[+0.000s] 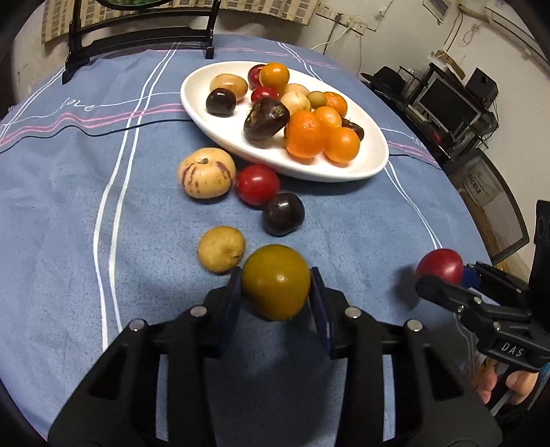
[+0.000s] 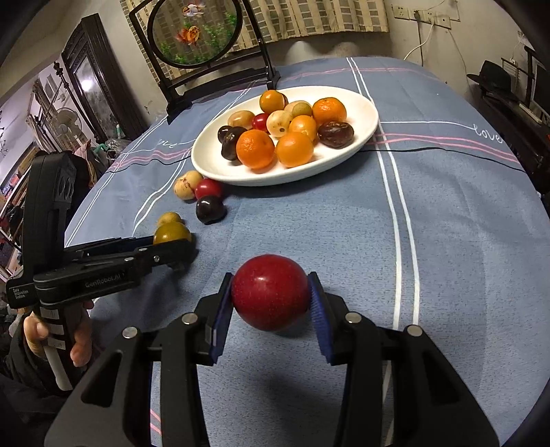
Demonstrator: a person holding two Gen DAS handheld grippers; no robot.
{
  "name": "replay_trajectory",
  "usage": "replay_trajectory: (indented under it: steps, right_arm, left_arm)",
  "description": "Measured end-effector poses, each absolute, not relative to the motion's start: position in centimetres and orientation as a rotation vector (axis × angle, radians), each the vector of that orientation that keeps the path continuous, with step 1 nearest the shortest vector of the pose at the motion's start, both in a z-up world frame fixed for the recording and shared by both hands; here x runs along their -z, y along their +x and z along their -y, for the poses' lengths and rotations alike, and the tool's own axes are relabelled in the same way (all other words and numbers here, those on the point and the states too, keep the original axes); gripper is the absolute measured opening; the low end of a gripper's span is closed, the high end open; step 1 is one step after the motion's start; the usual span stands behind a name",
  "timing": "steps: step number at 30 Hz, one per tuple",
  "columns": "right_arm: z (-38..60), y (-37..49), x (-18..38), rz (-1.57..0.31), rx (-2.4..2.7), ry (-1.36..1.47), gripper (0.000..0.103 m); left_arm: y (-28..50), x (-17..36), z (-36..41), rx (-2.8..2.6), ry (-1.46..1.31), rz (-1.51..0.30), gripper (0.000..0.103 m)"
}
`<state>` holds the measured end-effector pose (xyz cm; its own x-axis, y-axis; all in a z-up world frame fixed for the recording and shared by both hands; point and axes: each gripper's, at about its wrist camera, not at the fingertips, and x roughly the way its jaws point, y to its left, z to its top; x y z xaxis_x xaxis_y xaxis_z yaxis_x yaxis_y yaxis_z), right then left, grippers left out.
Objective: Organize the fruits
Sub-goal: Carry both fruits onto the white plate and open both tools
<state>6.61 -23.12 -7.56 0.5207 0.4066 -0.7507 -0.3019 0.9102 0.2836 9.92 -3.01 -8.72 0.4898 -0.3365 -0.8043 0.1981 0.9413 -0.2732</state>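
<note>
- Left gripper [image 1: 276, 280]: blue pads clamped on a round olive-green fruit [image 1: 276, 281], held just above the cloth.
- Right gripper [image 2: 270, 297]: blue pads clamped on a round dark-red fruit [image 2: 270, 296], shadow on the cloth directly under it.
- Surface: round table under a blue cloth tablecloth [image 1: 86, 213] with white and pink stripes and "love" script.
- White oval ceramic plate [image 2: 364, 113] sits past the middle of the table, loaded with orange, red, dark purple and pale yellow fruits.
- Loose on the cloth, near the plate's near rim: pale yellow purple-streaked fruit [image 1: 207, 172], small red fruit [image 1: 257, 184] touching it, dark purple fruit [image 1: 284, 213] just beside that, small tan fruit [image 1: 221, 249] beside the left gripper's load.
- Far edge: black wooden stand with round goldfish screen [image 2: 196, 32].
- Room: dim; wall sockets with cables, desk with monitor [image 1: 448, 99] and speaker on the right, dark framed mirror [image 2: 92, 79] on the left.
</note>
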Motion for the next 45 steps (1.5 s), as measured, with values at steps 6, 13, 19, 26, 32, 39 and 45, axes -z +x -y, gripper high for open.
replay_trajectory:
  steps: [6, 13, 19, 26, 32, 39, 45]
  right_arm:
    - [22.0, 6.8, 7.0, -0.927, -0.431, 0.100, 0.043]
    - [20.4, 7.1, 6.3, -0.919, -0.439, 0.079, 0.043]
    - [19.3, 7.7, 5.9, -0.916, -0.449, 0.076, 0.043]
    - [19.5, 10.0, 4.3, -0.904, -0.448, 0.058, 0.043]
    - [21.2, 16.3, 2.7, -0.893, -0.379, 0.024, 0.043]
    - [22.4, 22.0, 4.4, -0.942, -0.331, 0.036, 0.043]
    - [22.0, 23.1, 5.5, -0.956, -0.346, 0.039, 0.043]
  left_arm:
    - [8.6, 8.3, 2.6, 0.361, -0.168, -1.003, 0.038]
    - [7.4, 6.9, 1.4, 0.403, -0.195, -0.974, 0.038]
    - [7.9, 5.6, 0.2, 0.394, -0.183, -0.945, 0.038]
    - [11.9, 2.8, -0.7, 0.375, -0.144, -0.915, 0.038]
    - [18.9, 1.0, 0.4, 0.373, -0.106, -0.916, 0.039]
    - [25.6, 2.1, 3.3, 0.386, -0.091, -0.969, 0.039]
    - [27.8, 3.6, 4.9, 0.387, -0.063, -1.007, 0.039]
